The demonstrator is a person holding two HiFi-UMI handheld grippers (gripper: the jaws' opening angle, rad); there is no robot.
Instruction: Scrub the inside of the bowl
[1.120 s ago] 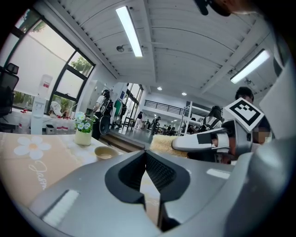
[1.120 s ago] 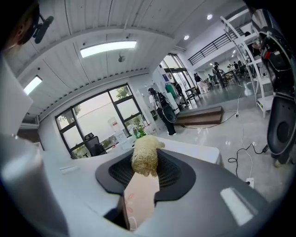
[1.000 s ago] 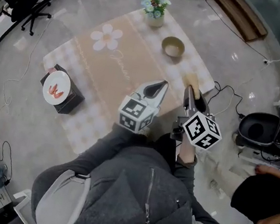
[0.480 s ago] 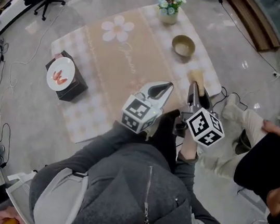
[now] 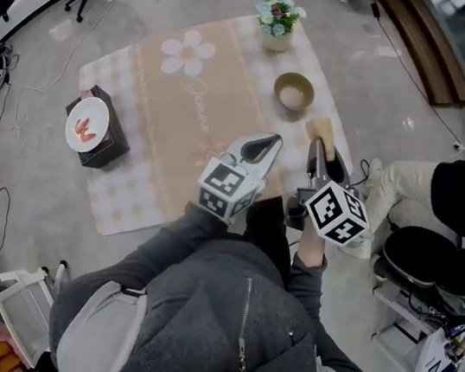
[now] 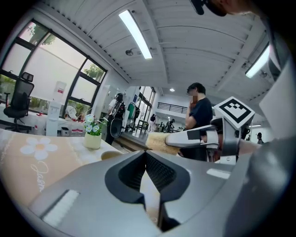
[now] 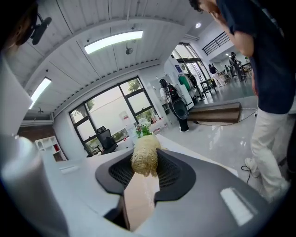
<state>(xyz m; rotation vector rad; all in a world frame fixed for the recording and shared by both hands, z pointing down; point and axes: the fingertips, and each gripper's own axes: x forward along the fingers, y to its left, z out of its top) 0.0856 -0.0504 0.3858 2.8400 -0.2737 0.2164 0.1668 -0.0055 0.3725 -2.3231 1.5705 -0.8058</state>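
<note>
So the left gripper [image 6: 146,156] has its jaws pinched fully together with nothing in between, just bare ribbed pads meeting at the tips. The right gripper [image 7: 145,169] is clamped on a scrub brush [image 7: 144,156]. The flat wooden handle runs back between the pads and the scruffy fibre head pokes out past the jaw tips.

From the head view, both grippers sit side by side over the person's lap, left gripper [image 5: 265,141] and right gripper [image 5: 316,147], both pointing out over a beige checked mat [image 5: 182,120] with a daisy print. The bowl [image 5: 293,91] is out ahead of both sets of jaws, past the brush head [image 5: 321,131] and a bit off toward the left gripper's side. It isn't touching anything. In the left gripper view the bowl [image 6: 112,155] peeks over the jaw just left of the tips, and the brush [image 6: 159,141] sits off to the right.

Further beyond the bowl there's a small flower pot [image 5: 278,21]. Way off to the left of the left jaws is a plate [image 5: 85,124] on a dark box.
</note>
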